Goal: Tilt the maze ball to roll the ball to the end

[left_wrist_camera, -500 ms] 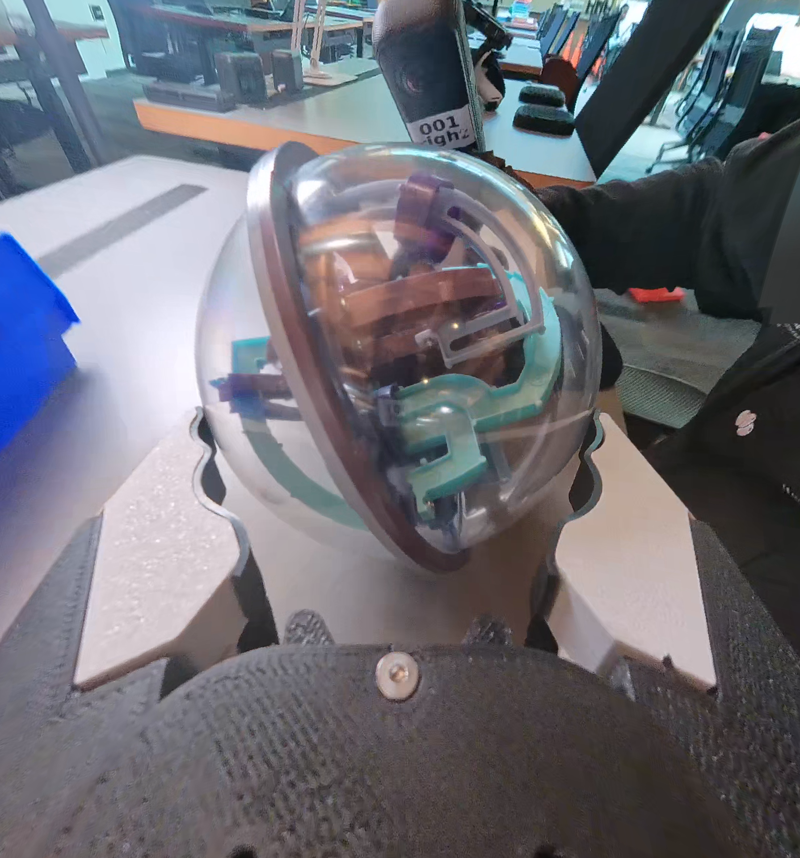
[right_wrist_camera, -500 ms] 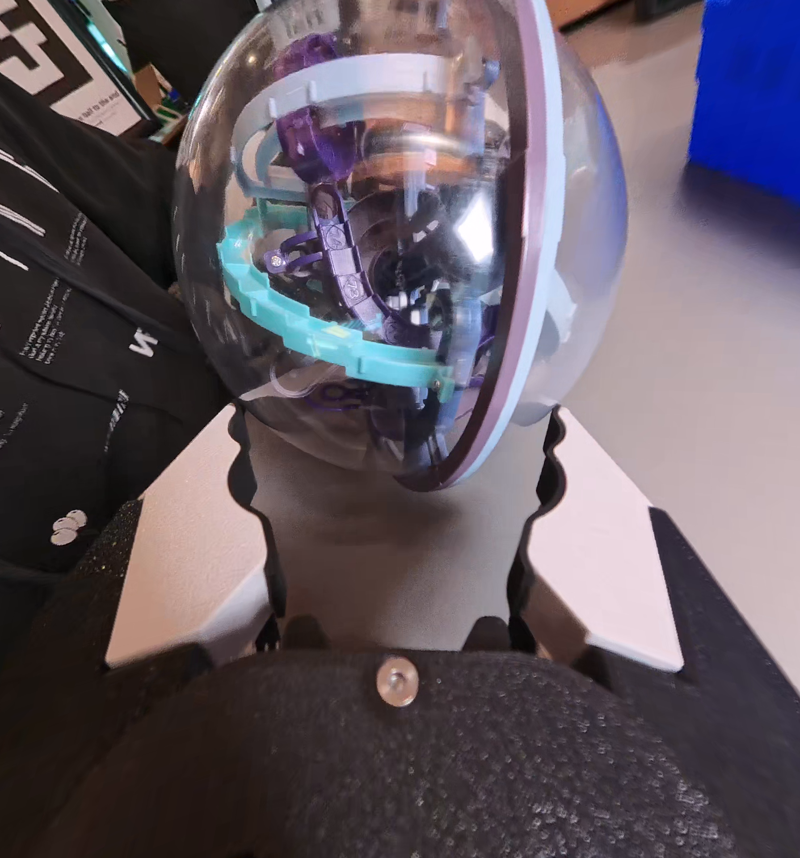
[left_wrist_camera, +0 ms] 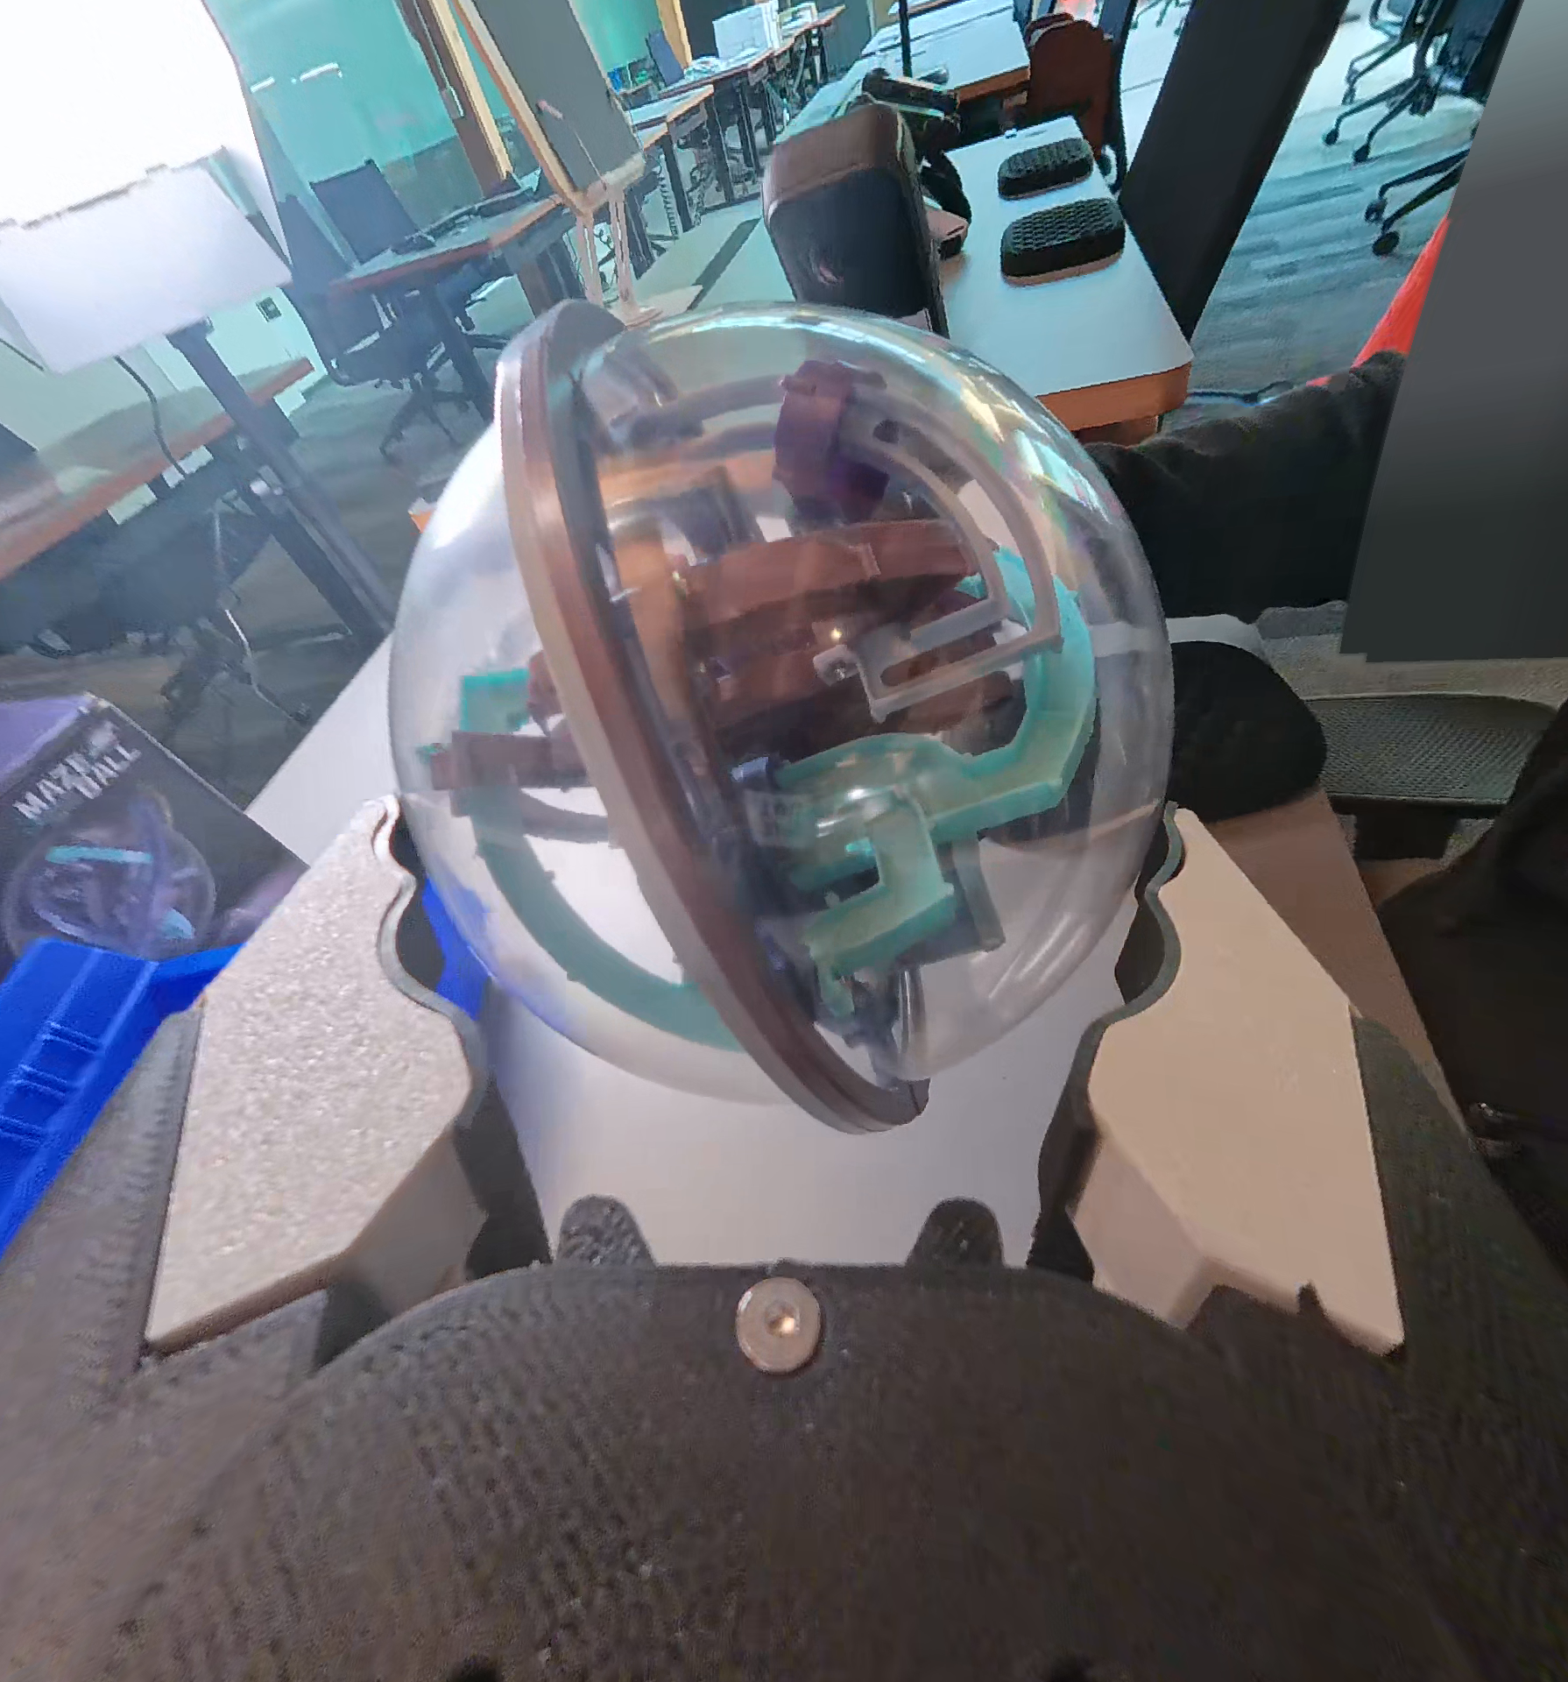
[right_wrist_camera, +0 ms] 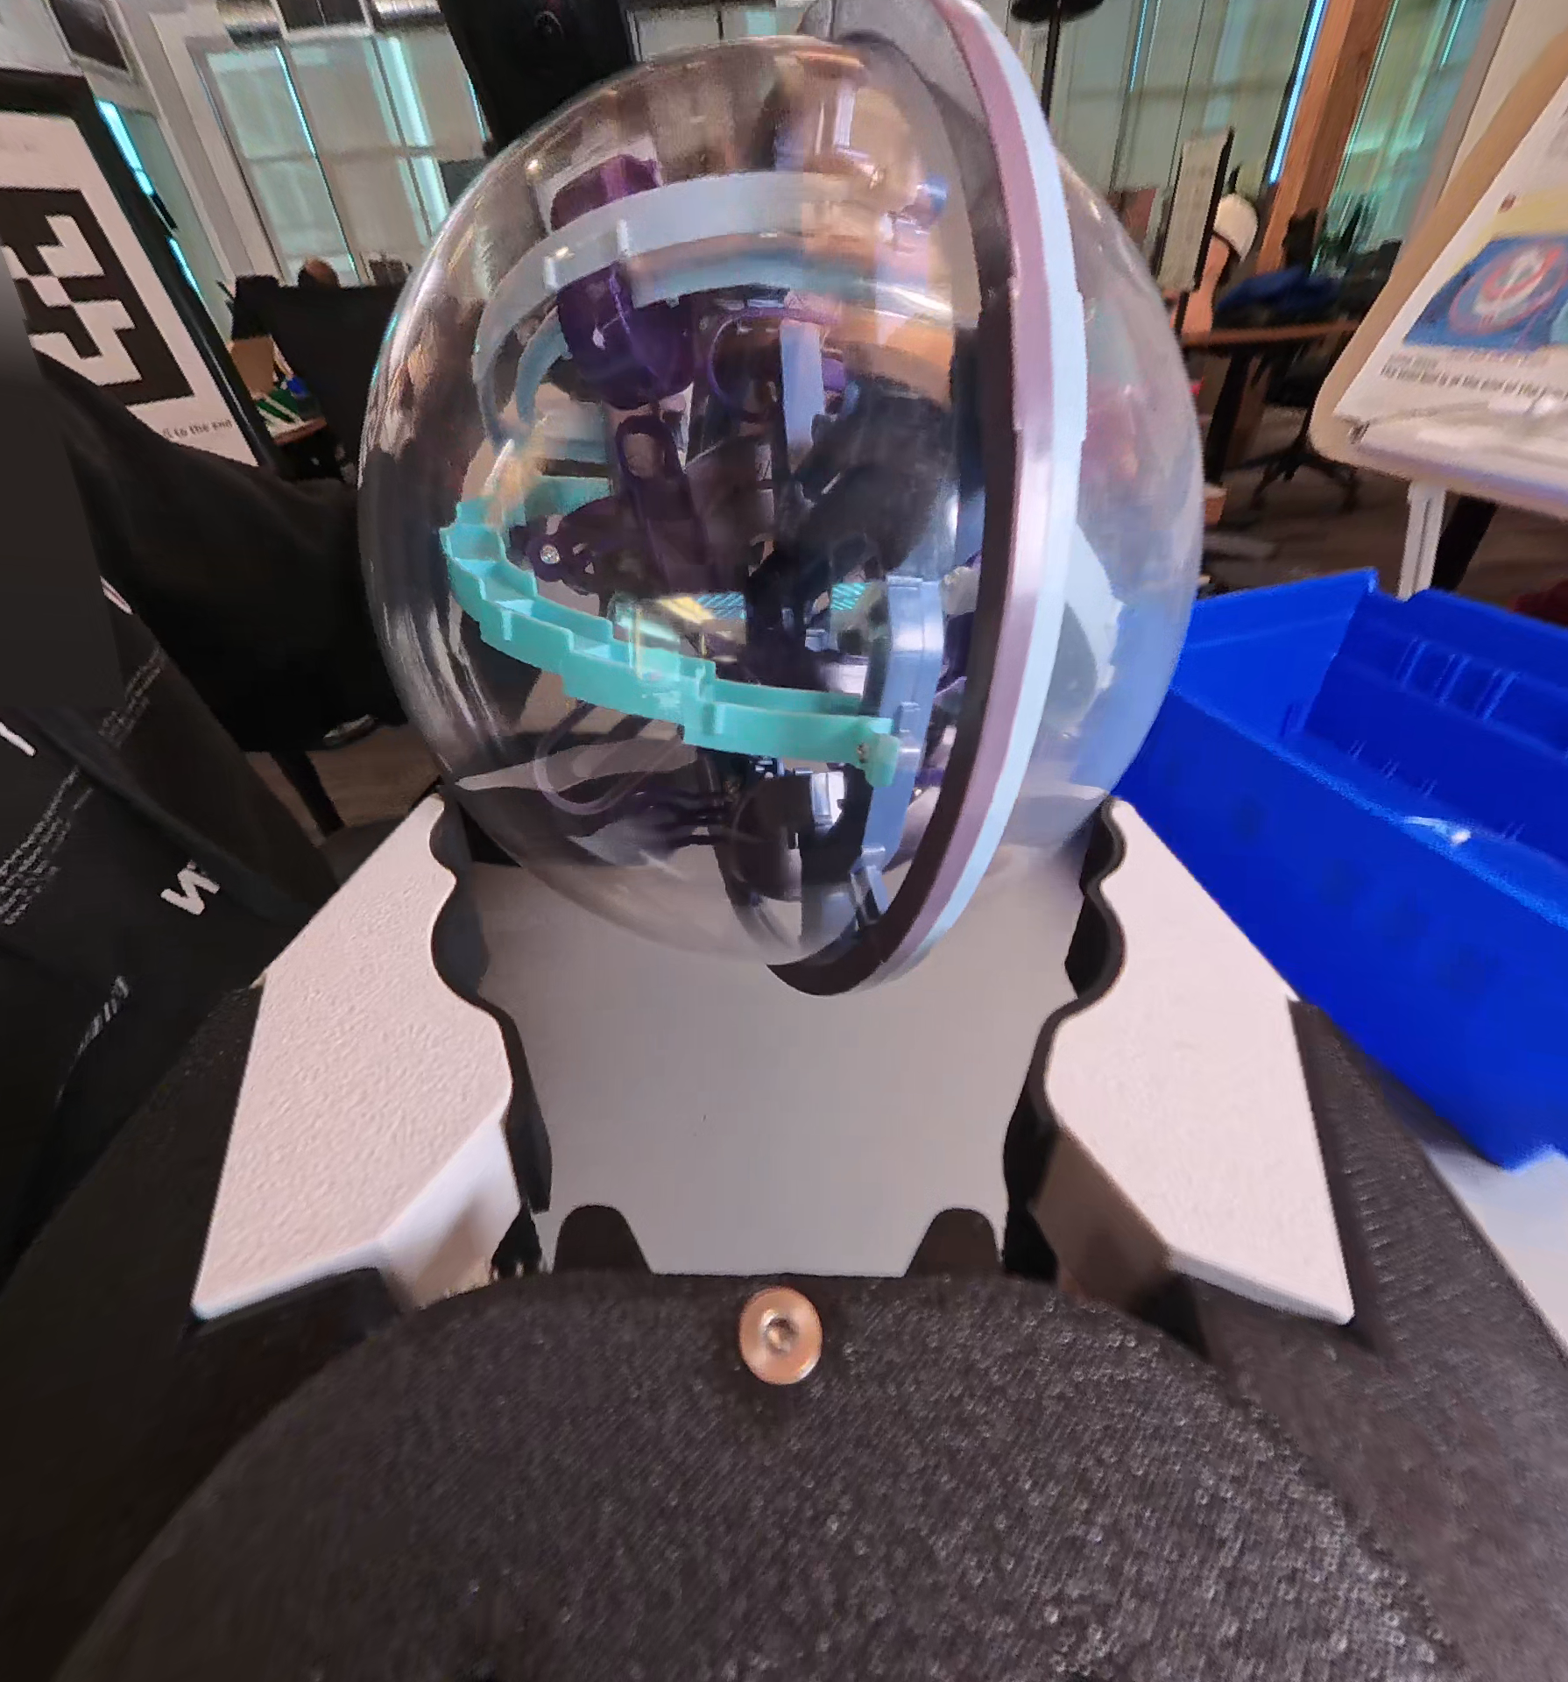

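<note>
The maze ball [left_wrist_camera: 780, 710] is a clear sphere with teal, brown and purple tracks inside and a dark rim around its middle. It is held up between both grippers. In the left wrist view my left gripper [left_wrist_camera: 780, 819] is shut on it, with both fingertips pressed against its lower sides. In the right wrist view my right gripper [right_wrist_camera: 776, 828] is shut on the same maze ball [right_wrist_camera: 762, 510] from the opposite side. The right gripper's dark body [left_wrist_camera: 853, 218] shows behind the sphere. I cannot pick out the small ball inside.
A blue bin [left_wrist_camera: 43, 1074] stands on the white table [left_wrist_camera: 325, 774] and also shows in the right wrist view [right_wrist_camera: 1417, 819]. A dark printed box [left_wrist_camera: 80, 819] lies beside it. A person's black sleeve [left_wrist_camera: 1244, 510] is at the right. A tilted sign board [right_wrist_camera: 1490, 273] stands at the far right.
Both grippers have tipped upward together with the maze ball still held. The table has dropped out of the background and the room shows behind. The blue bin has shifted lower in both views.
</note>
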`<state>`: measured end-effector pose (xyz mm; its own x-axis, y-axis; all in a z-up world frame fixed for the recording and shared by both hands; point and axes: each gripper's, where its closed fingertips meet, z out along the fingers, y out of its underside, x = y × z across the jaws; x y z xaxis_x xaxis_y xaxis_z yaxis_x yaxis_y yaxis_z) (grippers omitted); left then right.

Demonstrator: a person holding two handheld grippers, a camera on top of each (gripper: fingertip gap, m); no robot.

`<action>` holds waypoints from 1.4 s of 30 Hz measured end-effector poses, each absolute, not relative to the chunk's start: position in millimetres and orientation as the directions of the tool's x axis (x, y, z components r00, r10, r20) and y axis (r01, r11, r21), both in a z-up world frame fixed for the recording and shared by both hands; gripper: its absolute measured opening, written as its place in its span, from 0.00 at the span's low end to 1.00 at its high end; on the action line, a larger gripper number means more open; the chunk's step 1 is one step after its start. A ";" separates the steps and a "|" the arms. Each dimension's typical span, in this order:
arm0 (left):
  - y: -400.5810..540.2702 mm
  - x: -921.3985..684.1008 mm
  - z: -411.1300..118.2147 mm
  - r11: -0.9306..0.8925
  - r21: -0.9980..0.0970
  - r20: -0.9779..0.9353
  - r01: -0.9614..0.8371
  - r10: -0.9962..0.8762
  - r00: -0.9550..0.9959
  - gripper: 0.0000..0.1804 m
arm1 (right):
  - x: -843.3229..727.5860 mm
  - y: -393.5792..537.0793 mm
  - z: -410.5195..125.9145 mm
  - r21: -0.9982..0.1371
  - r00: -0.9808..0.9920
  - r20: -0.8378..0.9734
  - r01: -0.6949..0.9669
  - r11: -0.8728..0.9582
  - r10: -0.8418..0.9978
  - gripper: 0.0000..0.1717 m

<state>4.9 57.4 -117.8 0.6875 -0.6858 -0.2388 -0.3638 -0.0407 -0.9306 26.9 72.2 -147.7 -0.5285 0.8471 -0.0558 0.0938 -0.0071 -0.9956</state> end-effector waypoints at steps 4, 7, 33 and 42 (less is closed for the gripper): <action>58.6 1.9 -102.9 -0.005 -0.910 -0.303 -0.415 -0.676 0.672 0.83 | 21.2 73.5 -132.1 -1.000 -0.527 -0.004 0.024 0.010 0.850 0.77; 57.4 0.7 -93.9 0.032 -0.896 -0.350 -0.443 -0.666 0.659 0.83 | 18.6 73.0 -123.5 -0.999 -0.525 0.040 -0.013 0.038 0.850 0.77; 46.2 -3.1 -50.7 0.182 -0.869 -0.469 -0.461 -0.603 0.645 0.83 | 13.7 64.7 -74.8 -0.981 -0.506 0.192 -0.083 0.174 0.841 0.77; 44.6 -5.4 -34.3 0.109 -0.908 -0.378 -0.406 -0.633 0.676 0.83 | 10.4 60.1 -61.7 -0.996 -0.537 0.077 -0.084 0.037 0.840 0.78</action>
<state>-5.4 44.6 -34.3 0.6760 -0.6325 -0.3781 -0.4056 0.1090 -0.9075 10.4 60.1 -61.7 -0.5365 0.8404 0.0768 -0.0844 0.0371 -0.9957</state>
